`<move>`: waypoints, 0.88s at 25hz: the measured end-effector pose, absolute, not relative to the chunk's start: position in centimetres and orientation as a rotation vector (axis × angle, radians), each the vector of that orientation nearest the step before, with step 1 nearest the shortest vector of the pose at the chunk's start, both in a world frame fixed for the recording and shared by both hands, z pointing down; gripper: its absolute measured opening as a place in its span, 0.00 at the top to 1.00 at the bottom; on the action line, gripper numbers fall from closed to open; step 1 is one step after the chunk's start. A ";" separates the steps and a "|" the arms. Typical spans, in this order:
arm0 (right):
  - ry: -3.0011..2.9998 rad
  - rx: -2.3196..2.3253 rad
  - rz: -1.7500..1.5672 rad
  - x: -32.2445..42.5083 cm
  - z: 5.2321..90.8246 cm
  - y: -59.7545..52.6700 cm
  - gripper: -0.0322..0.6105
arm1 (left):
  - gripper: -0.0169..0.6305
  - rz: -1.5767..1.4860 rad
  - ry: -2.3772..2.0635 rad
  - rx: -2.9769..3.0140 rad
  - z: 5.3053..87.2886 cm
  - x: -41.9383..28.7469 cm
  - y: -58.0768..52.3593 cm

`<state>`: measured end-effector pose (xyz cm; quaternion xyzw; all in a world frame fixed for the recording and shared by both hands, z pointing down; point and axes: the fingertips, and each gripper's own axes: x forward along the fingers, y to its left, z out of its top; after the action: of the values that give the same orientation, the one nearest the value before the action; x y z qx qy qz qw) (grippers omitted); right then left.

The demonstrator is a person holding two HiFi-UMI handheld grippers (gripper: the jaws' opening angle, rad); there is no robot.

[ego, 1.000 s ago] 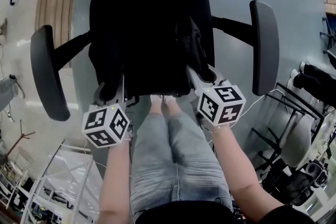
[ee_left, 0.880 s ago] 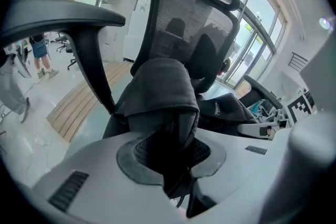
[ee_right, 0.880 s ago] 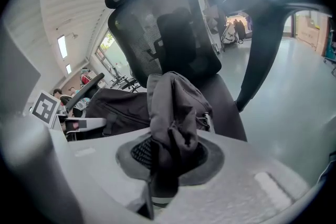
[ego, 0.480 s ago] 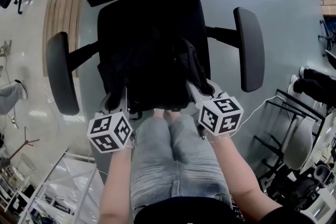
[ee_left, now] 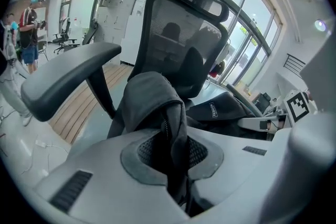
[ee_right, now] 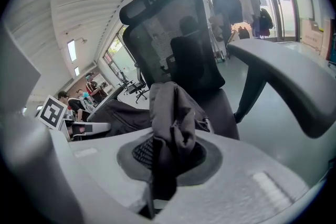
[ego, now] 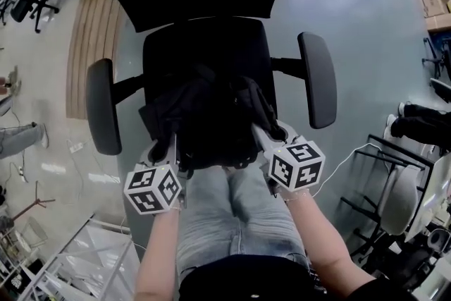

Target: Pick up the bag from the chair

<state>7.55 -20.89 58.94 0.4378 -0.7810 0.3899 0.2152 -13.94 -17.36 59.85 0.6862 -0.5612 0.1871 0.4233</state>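
Note:
A black fabric bag [ego: 211, 116] hangs bunched between my two grippers over the seat of a black office chair [ego: 208, 46]. My left gripper [ego: 169, 146] is shut on a fold at the bag's left edge, seen pinched between its pads in the left gripper view [ee_left: 173, 152]. My right gripper [ego: 263, 134] is shut on the bag's right edge, where dark cloth [ee_right: 170, 107] bulges up out of the pads [ee_right: 168, 157]. Both pairs of jaws have just been closing on the fabric. The bag's underside is hidden.
The chair's armrests [ego: 103, 106] [ego: 317, 80] flank the bag, and its mesh backrest [ee_left: 181, 39] stands behind. The person's jeans-clad legs [ego: 232, 215] are just below the seat edge. A white rack [ego: 77, 257] is at lower left, dark chairs and cables [ego: 402, 187] at right.
Both grippers have risen with the bag's edges in them, and the bag has gathered up off the seat. The chair now sits lower and smaller in the head view.

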 end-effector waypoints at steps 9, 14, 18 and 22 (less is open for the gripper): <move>-2.231 1.238 1.061 6.6 53.5 -20.8 0.86 | 0.89 0.393 -1.429 1.788 54.6 -14.6 -18.4; -2.284 1.265 1.061 6.7 50.0 -21.6 0.86 | 0.89 0.357 -1.417 1.832 51.5 -14.3 -19.0; -2.328 1.273 1.046 6.8 47.7 -21.5 0.86 | 0.89 0.340 -1.425 1.879 49.1 -14.0 -19.1; -2.361 1.293 1.028 7.0 45.6 -21.4 0.86 | 0.89 0.313 -1.436 1.903 46.7 -13.8 -19.0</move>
<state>6.97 -21.42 45.61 0.4449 -0.8125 0.3538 0.1296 -13.84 -18.99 46.74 0.7383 -0.5571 0.1215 0.3602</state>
